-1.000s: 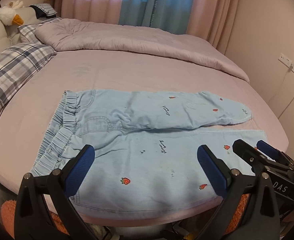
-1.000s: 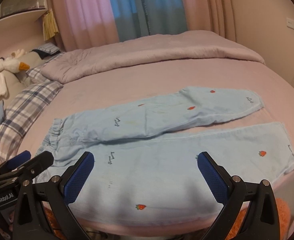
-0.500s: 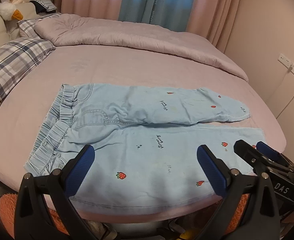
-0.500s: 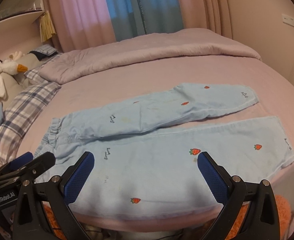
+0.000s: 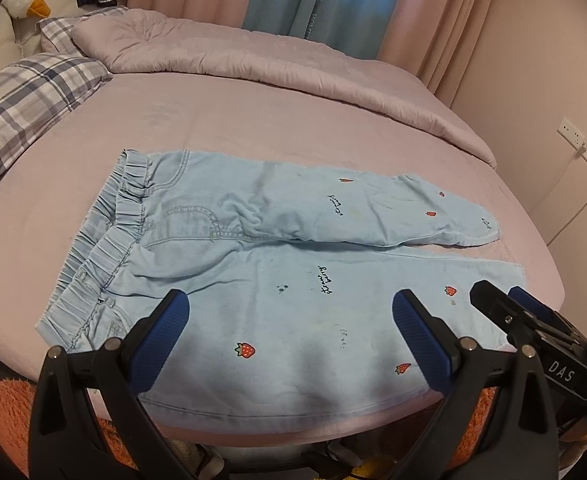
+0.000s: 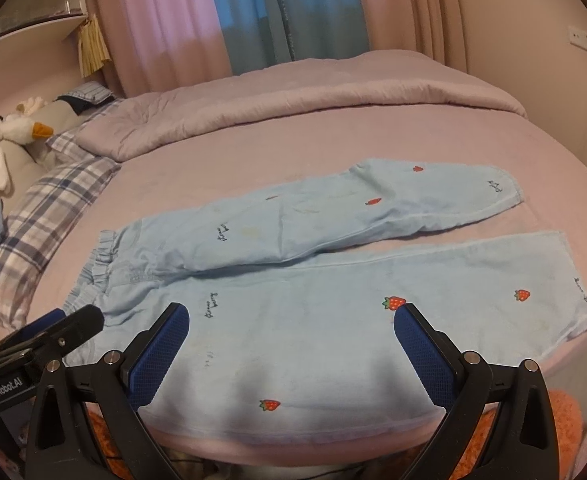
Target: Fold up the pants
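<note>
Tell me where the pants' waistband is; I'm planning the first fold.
The elastic waistband lies at the left end of the pants in both views, toward the plaid pillow.

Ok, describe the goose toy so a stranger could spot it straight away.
Start at the pink bed and go to its head end, past the plaid pillow. The plush goose sits behind that pillow: the only white thing there, with an orange beak.
</note>
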`<state>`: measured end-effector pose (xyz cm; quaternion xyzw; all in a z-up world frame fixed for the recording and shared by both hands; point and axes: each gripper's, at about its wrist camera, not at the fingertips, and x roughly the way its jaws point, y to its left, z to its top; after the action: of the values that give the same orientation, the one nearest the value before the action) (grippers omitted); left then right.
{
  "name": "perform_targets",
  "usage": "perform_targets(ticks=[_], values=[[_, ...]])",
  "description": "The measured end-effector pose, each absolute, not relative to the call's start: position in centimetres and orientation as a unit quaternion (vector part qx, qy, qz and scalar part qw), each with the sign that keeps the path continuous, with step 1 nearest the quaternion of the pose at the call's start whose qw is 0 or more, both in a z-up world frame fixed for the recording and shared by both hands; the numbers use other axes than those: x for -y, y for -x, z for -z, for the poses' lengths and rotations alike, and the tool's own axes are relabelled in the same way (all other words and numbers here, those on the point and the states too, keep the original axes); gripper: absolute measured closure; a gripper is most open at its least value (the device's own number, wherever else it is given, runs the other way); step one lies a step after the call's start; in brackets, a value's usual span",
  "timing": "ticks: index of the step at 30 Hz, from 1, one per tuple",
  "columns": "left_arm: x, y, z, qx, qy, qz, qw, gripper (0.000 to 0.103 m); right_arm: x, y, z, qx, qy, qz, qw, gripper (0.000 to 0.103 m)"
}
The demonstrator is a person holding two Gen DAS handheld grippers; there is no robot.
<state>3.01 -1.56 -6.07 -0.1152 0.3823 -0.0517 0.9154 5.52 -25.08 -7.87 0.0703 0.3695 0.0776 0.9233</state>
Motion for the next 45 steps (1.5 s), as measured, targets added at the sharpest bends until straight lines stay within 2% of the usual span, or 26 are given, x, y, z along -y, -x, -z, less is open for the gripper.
perform_targets(ticks=[22, 26, 33, 38, 41, 42, 45], values=[[0.4, -5.1, 6.5, -0.397, 0.127, 0.043, 0.908, 0.003, 29.5, -7.4, 8.5, -0.386, -0.114, -0.025, 0.915, 0.001], [-1.1, -4.9, 6.2, -0.384, 0.134, 0.021, 0.914, 0.007, 30.1, -7.4, 8.5, -0.380, -0.117, -0.023, 0.917, 0.001], [-9.0, -4.4, 7.2, -0.390, 0.184, -0.105, 0.896, 0.010, 38.4, -7.3, 9.6, -0.383, -0.195, 0.055, 0.901, 0.001], [-12.6, -4.1, 10.0, -0.421, 0.192, -0.160, 0.872, 0.010, 46.1, -7.0, 11.3, -0.389, -0.257, 0.147, 0.872, 0.001], [-13.9, -4.2, 11.8, -0.443, 0.212, -0.178, 0.853, 0.014, 49.5, -7.1, 12.6, -0.398, -0.282, 0.195, 0.851, 0.001], [-14.3, -4.1, 12.3, -0.448, 0.222, -0.175, 0.848, 0.015, 50.7, -7.3, 13.1, -0.401, -0.293, 0.211, 0.842, 0.004], [-14.7, -4.0, 13.9, -0.461, 0.251, -0.152, 0.837, 0.029, 53.0, -7.3, 14.3, -0.416, -0.305, 0.240, 0.822, 0.014]])
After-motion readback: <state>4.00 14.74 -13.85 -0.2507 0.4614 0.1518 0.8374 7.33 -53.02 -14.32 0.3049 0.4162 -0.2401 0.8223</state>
